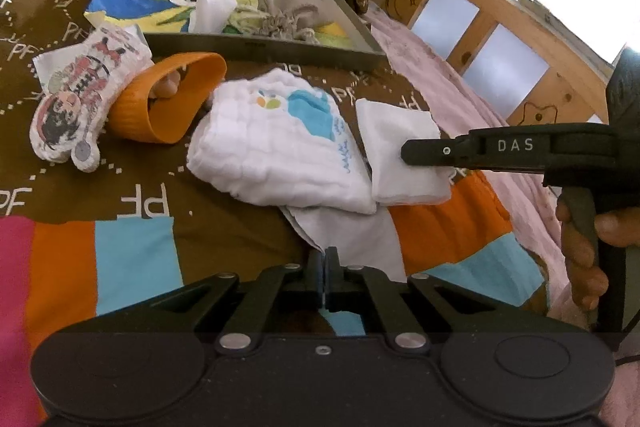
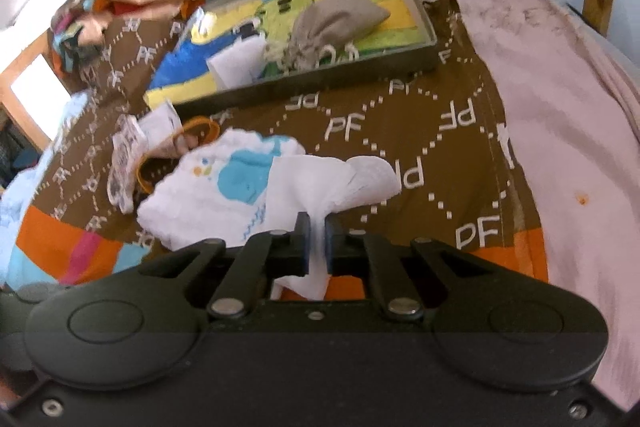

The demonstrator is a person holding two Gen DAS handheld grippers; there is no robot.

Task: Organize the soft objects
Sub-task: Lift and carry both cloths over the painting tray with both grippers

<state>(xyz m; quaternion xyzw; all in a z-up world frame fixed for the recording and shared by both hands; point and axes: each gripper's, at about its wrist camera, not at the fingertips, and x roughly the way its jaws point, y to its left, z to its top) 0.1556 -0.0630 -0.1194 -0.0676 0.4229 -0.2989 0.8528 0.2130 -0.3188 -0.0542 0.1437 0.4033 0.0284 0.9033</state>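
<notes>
Your right gripper [image 2: 316,227] is clamped on a plain white folded cloth [image 2: 340,183] — the fabric runs between the blue pads and bunches upward ahead of the fingertips, with a tail hanging below the jaws. From the left wrist view the same gripper [image 1: 404,151] reaches in from the right, with your hand [image 1: 584,247] on its grip, and its tip lies on that white cloth [image 1: 400,155].

Your left gripper [image 1: 325,259] is closed with nothing visibly between its pads; its tips sit at the edge of a pale flat cloth [image 1: 348,231] on the bedspread [image 1: 256,235].

Just left of the held cloth lies a quilted white cloth with a blue print [image 1: 280,147], touching it along one side. Further left — an orange bowl [image 1: 168,103] tipped on its side, and beside that a cartoon-printed cloth [image 1: 80,103].

Behind these stands a grey tray [image 1: 260,49] with a colourful picture base; it holds a beige drawstring pouch [image 1: 288,15] and a small white folded piece [image 1: 210,11]. A pink sheet [image 2: 560,107] covers the bed's right side, along a wooden rail [image 1: 480,11].
</notes>
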